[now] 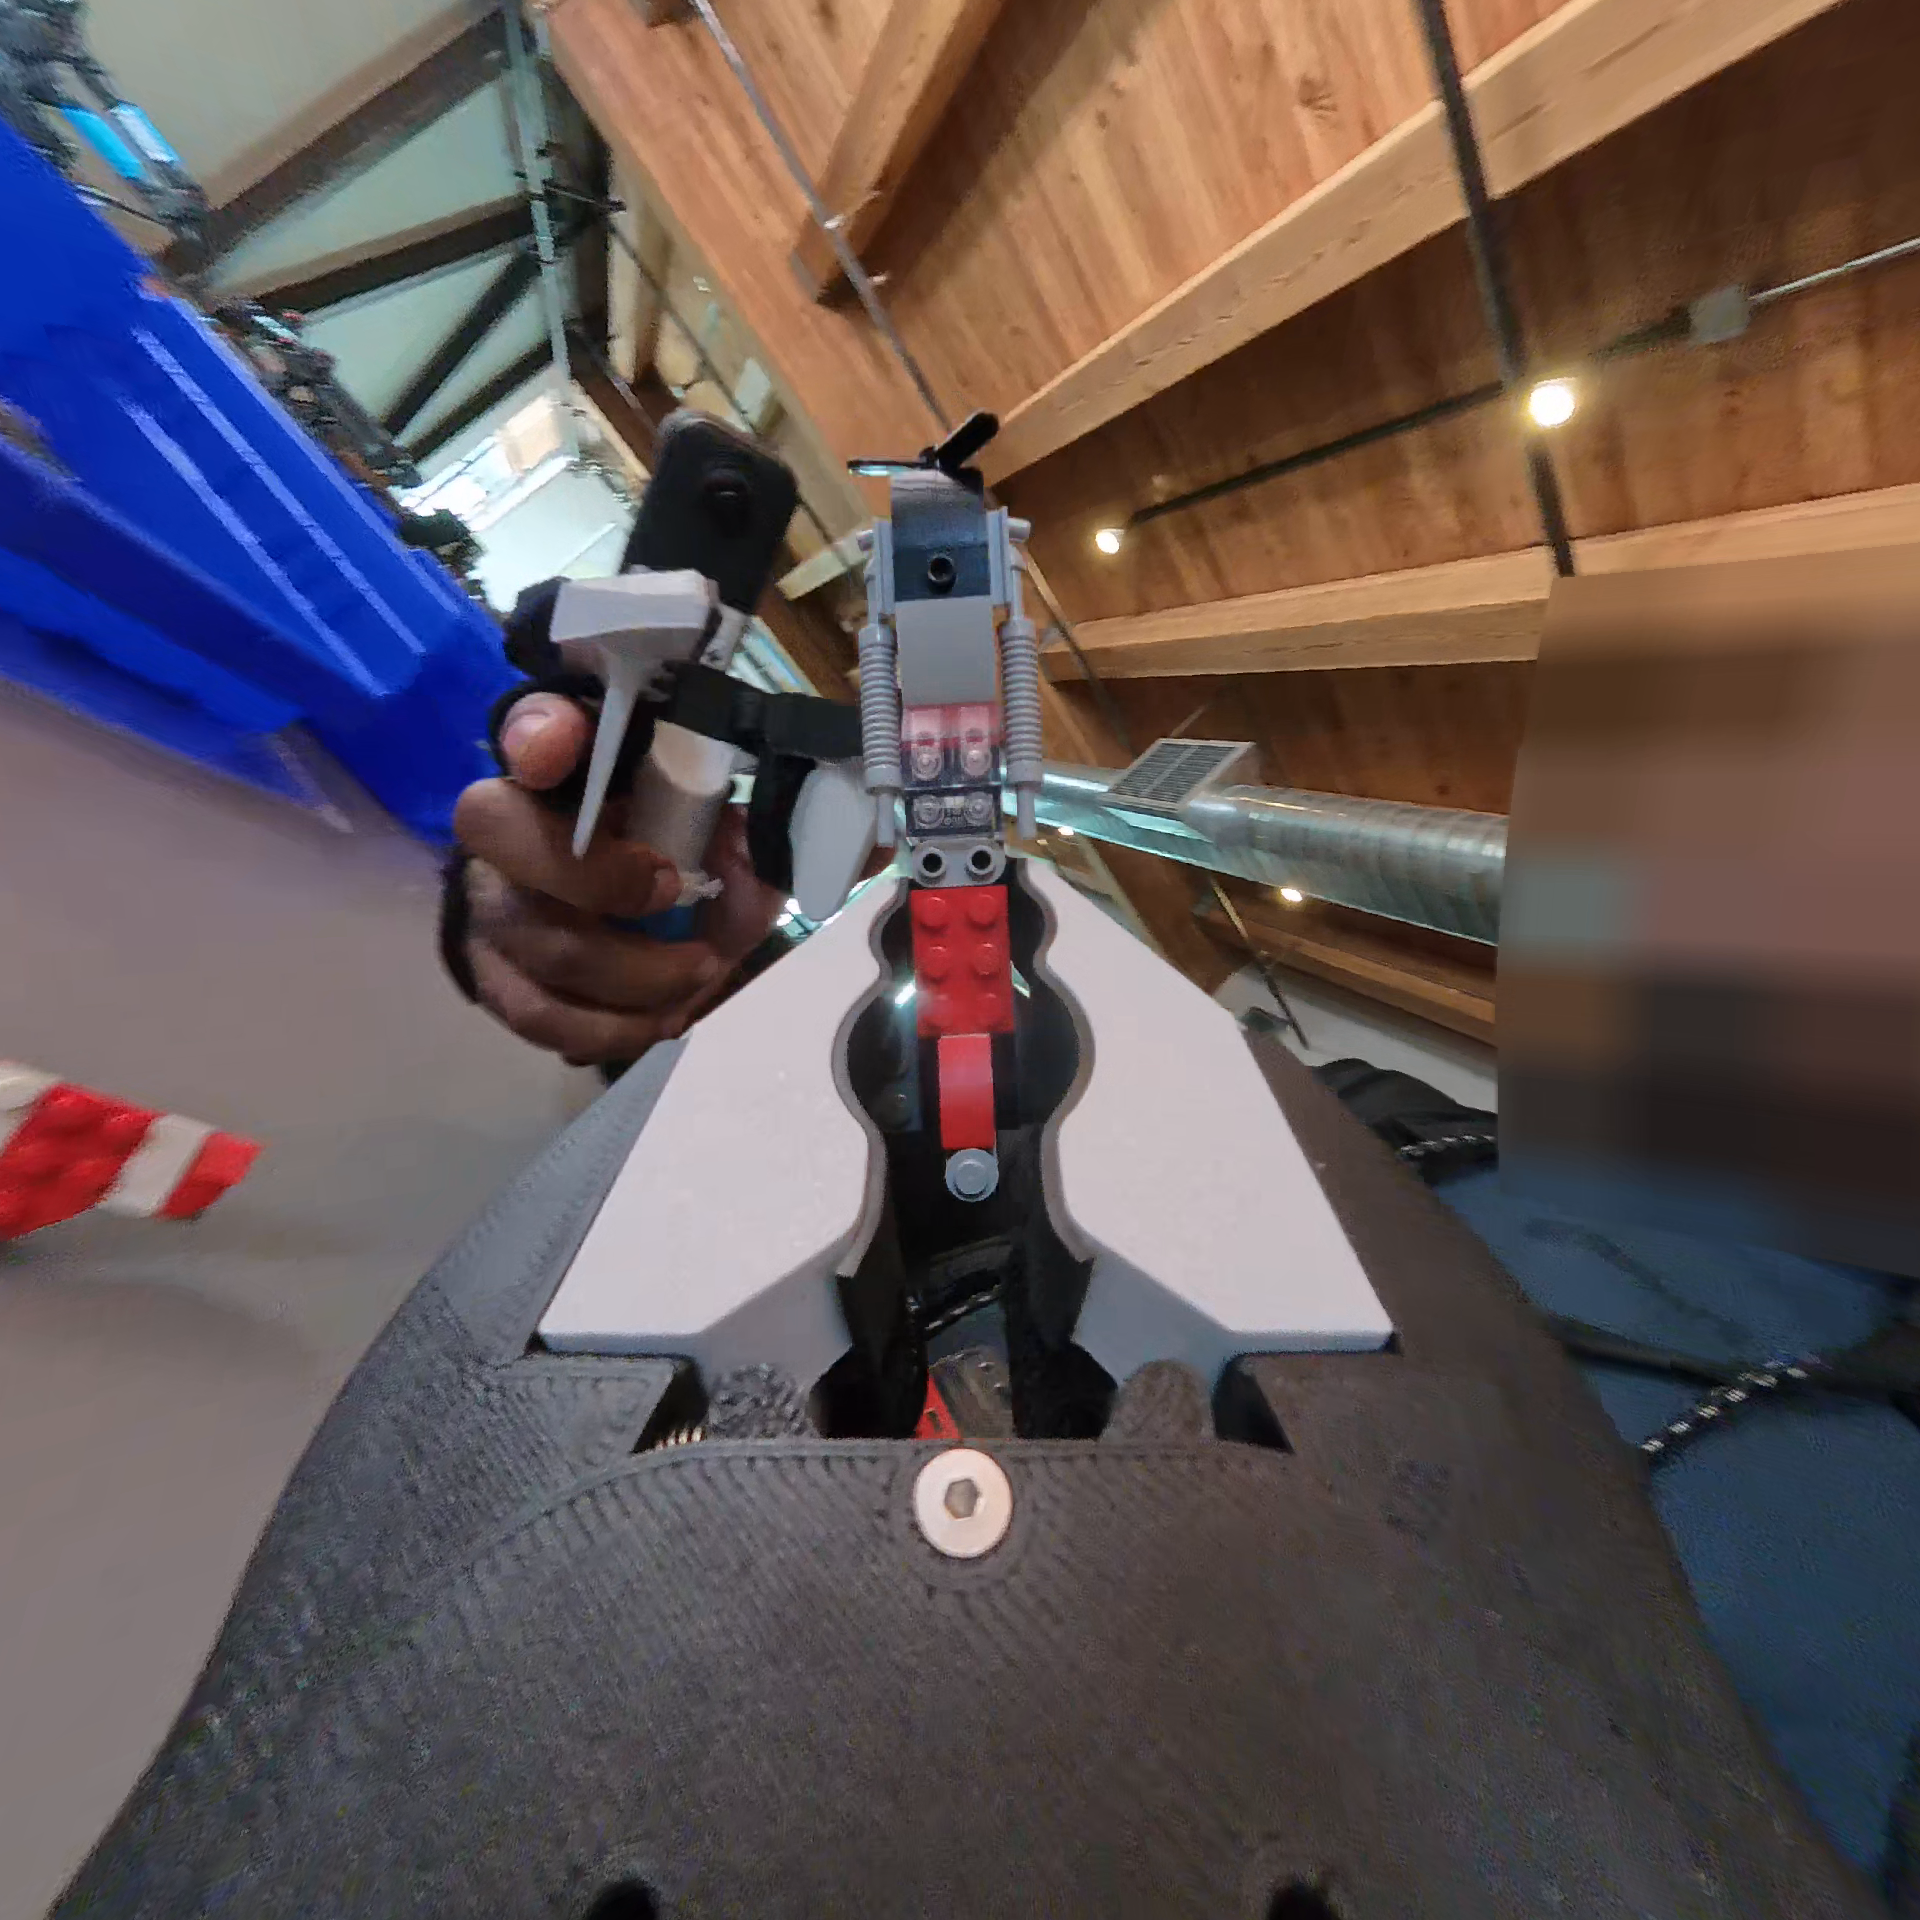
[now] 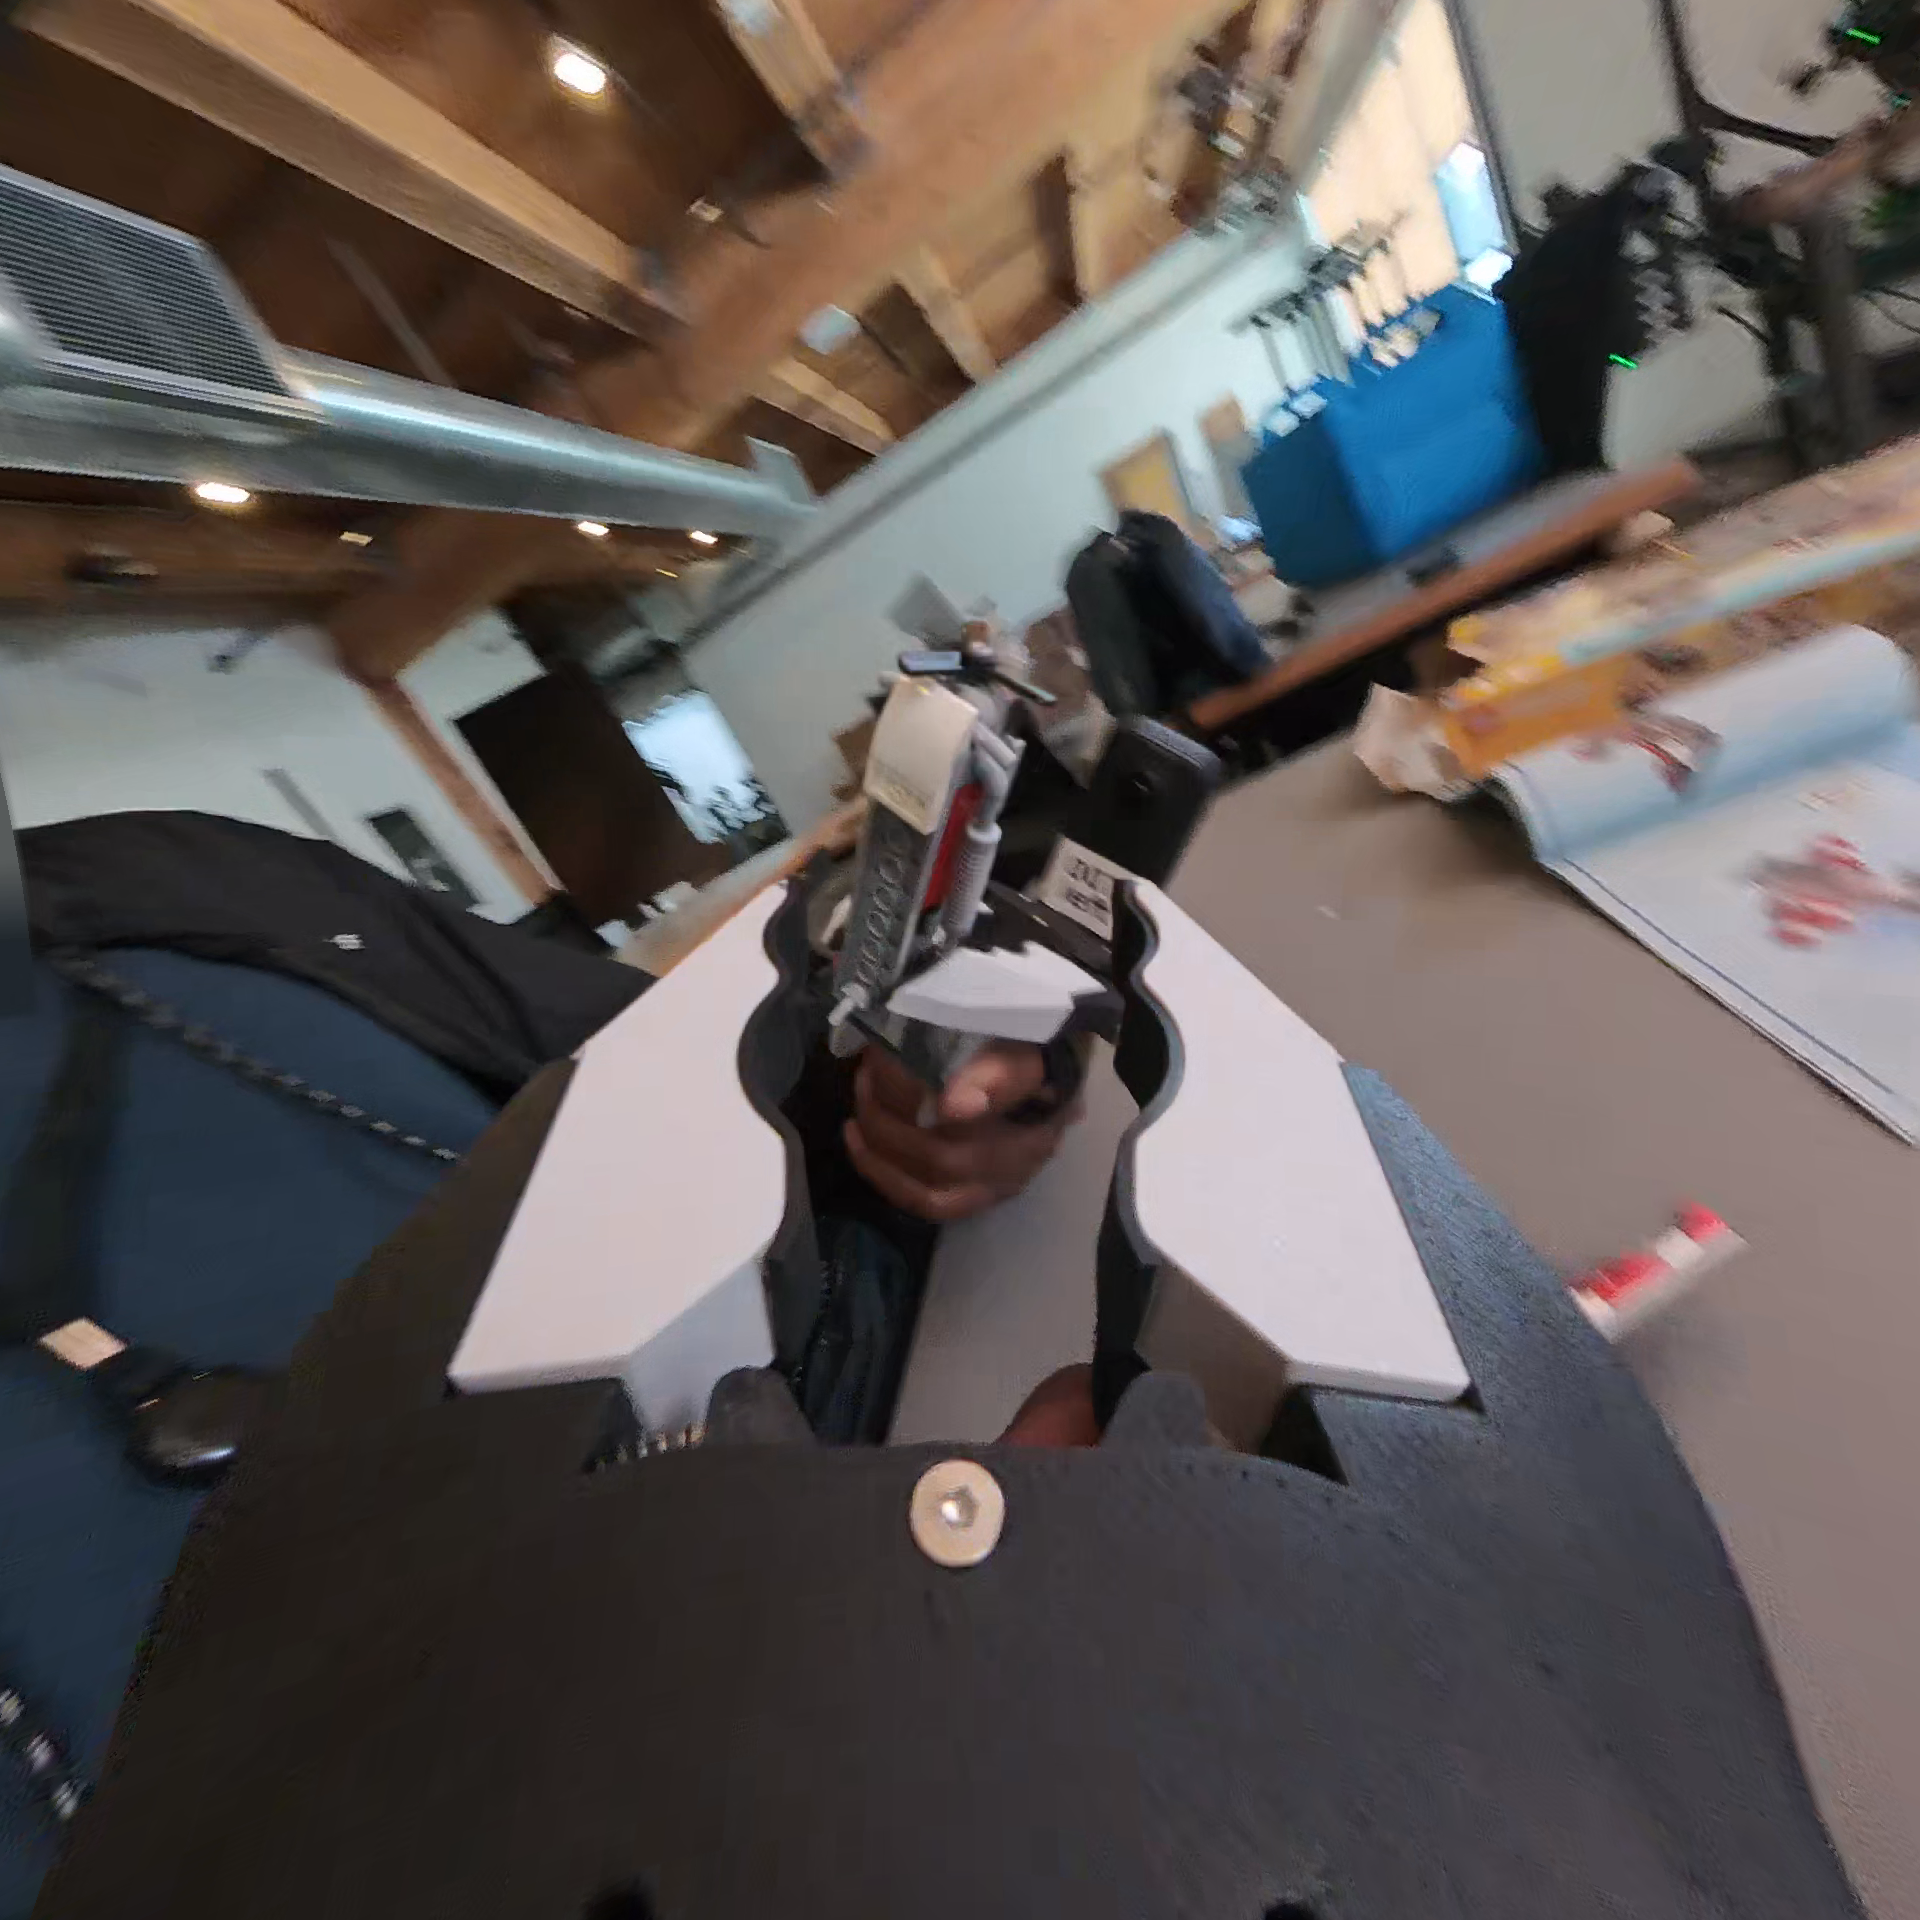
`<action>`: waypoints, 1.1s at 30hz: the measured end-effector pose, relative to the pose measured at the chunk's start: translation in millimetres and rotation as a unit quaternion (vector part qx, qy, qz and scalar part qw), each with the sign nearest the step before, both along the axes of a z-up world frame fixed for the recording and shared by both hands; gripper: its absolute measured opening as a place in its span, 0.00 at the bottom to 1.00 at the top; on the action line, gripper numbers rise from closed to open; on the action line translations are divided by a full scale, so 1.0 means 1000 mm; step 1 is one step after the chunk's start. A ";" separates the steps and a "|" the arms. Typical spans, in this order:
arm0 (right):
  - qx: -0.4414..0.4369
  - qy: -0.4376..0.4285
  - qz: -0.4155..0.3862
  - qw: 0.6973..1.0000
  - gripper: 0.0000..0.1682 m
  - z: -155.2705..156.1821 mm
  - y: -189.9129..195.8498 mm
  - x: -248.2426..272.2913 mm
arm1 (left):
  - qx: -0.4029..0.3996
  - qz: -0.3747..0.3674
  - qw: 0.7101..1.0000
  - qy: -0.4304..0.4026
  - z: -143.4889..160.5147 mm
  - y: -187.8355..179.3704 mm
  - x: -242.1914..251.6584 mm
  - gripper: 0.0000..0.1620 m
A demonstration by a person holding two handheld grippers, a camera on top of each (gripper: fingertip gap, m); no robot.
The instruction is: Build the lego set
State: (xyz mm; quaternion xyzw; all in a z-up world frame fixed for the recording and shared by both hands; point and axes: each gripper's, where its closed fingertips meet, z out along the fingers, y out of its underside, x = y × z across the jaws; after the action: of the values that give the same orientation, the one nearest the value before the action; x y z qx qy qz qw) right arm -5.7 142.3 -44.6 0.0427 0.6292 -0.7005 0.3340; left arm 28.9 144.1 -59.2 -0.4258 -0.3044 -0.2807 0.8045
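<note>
My left gripper [image 1: 961, 894] is shut on a lego model [image 1: 945, 727] of red, grey and black parts with two grey springs. It holds the model up in the air by its red lower part, and the grey and black upper part sticks out past the fingertips. My right gripper [image 2: 956, 899] is open and empty, pointed at the model [image 2: 920, 831] from a short way off, not touching it. It also shows in the left wrist view [image 1: 644, 675], held by a hand to the left of the model. The left gripper's grey finger [image 2: 987, 997] shows below the model.
A red and white lego piece [image 2: 1652, 1273] lies on the grey table [image 2: 1455, 1039]; it also shows in the left wrist view [image 1: 104, 1153]. An open instruction booklet [image 2: 1714, 831] lies at the far right. A blue bin [image 1: 208, 499] stands nearby. A person's dark jacket [image 2: 260, 1039] is close. The left gripper's tips are roughly 4 cm from the right gripper's.
</note>
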 end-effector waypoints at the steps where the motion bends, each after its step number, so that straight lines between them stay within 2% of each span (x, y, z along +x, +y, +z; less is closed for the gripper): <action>1: -0.023 -0.004 0.018 1.000 0.35 0.007 0.002 0.006 | 0.015 -0.008 1.000 0.006 0.005 0.003 0.004 0.10; 5: -0.085 -0.013 0.062 0.994 0.33 0.023 0.007 0.023 | 0.049 -0.033 0.998 0.026 0.019 0.014 0.017 0.10; 11: -0.152 -0.030 0.069 0.986 0.26 0.043 0.018 0.024 | 0.053 -0.050 0.996 0.045 0.023 0.020 0.027 0.10; 19: -0.170 -0.031 0.072 0.982 0.16 0.048 0.021 0.026 | 0.035 -0.065 0.996 0.049 0.020 0.027 0.032 0.10; 28: -0.171 -0.006 0.063 0.983 0.15 0.049 0.021 0.031 | 0.030 -0.075 0.995 0.059 0.022 0.029 0.038 0.11; 33: -0.165 0.008 0.036 0.986 0.15 0.050 0.019 0.028 | 0.025 -0.057 0.997 0.051 0.022 0.027 0.033 0.12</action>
State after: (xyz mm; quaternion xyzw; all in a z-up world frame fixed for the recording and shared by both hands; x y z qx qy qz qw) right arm 22.6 161.6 5.1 -0.0414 0.5083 -0.7826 0.3570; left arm 61.6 171.1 -37.0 -0.4362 -0.2310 -0.3110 0.8122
